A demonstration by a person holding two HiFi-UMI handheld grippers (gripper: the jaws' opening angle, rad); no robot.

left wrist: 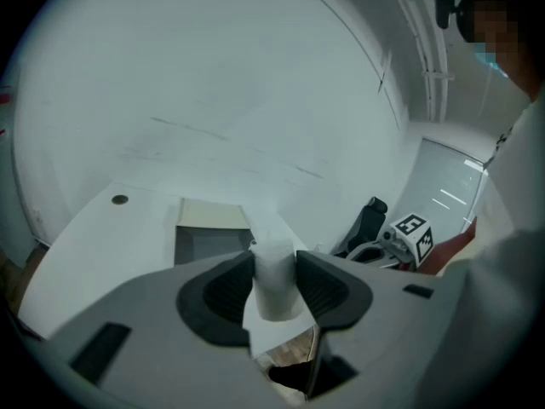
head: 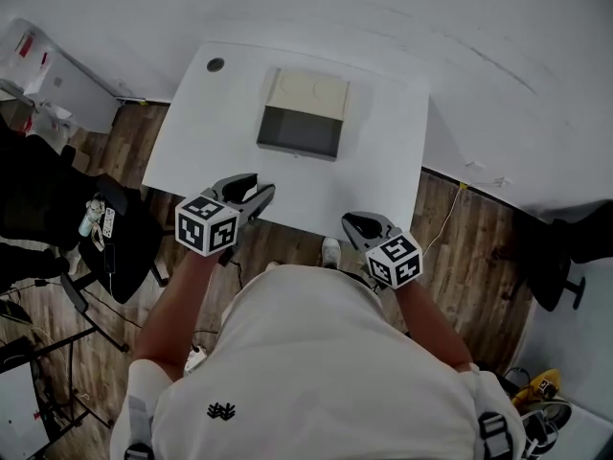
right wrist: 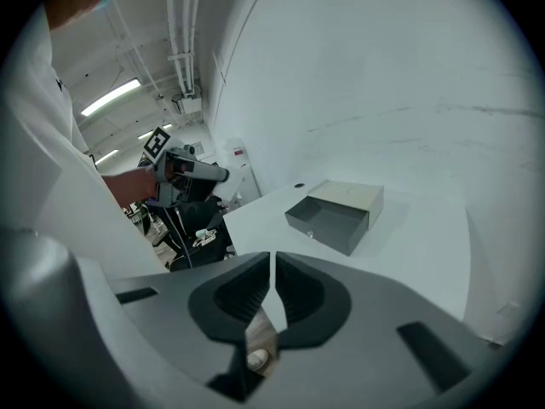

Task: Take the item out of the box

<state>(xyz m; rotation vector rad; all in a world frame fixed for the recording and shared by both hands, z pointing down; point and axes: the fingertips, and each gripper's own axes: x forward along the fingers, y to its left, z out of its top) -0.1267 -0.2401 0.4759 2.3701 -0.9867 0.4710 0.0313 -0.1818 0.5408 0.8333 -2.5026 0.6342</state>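
Observation:
A low box (head: 305, 97) with a cream top lies at the middle of the white table (head: 383, 151), and its grey drawer (head: 299, 132) is slid out toward me. The drawer looks empty in the right gripper view, where the box (right wrist: 336, 216) lies ahead. My left gripper (head: 251, 195) hovers over the table's front edge. In its own view the left gripper (left wrist: 274, 267) is shut on a small white cylinder (left wrist: 274, 286), with the box (left wrist: 209, 228) behind. My right gripper (head: 362, 226) hangs just off the front edge; the right gripper (right wrist: 272, 288) is shut and holds nothing.
A round cable hole (head: 215, 64) sits in the table's far left corner. A black chair (head: 115, 238) with small things on it stands left of the table on the wooden floor. A cable (head: 445, 218) runs down at the right. A white wall rises behind the table.

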